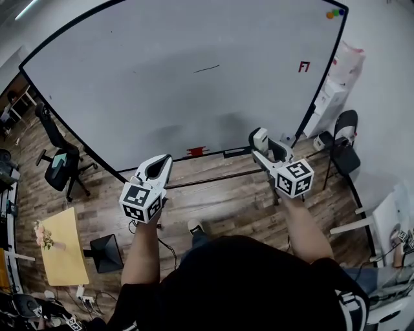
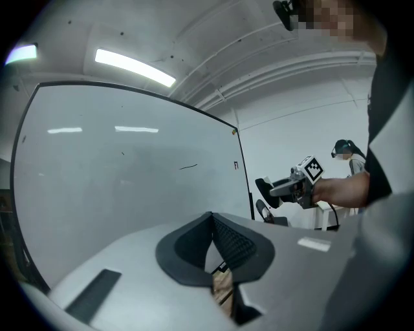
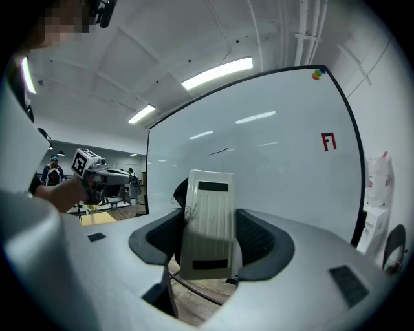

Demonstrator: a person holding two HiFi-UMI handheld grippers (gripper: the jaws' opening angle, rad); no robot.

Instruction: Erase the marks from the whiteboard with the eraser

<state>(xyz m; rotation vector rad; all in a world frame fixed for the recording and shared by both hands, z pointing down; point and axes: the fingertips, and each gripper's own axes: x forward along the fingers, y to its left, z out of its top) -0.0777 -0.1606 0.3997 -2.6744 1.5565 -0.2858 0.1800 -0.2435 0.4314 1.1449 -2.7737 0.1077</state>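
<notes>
The big whiteboard (image 1: 162, 84) stands in front of me. On it are a short black stroke (image 1: 207, 68), a tiny dot (image 1: 134, 72) and a red mark (image 1: 304, 66). My right gripper (image 1: 262, 145) is shut on a white eraser (image 1: 260, 138), held a little short of the board's lower right part. In the right gripper view the eraser (image 3: 208, 223) stands upright between the jaws, with the black stroke (image 3: 218, 152) and the red mark (image 3: 328, 141) beyond it. My left gripper (image 1: 160, 165) is shut on nothing, its pads (image 2: 223, 242) pressed together, and it points at the board's lower middle.
A red object (image 1: 197, 152) lies on the board's tray. Coloured magnets (image 1: 334, 13) sit at the board's top right corner. An office chair (image 1: 58, 161) and a yellow table (image 1: 61, 245) stand at the left. A black chair (image 1: 343, 149) and white boxes (image 1: 333, 97) are at the right.
</notes>
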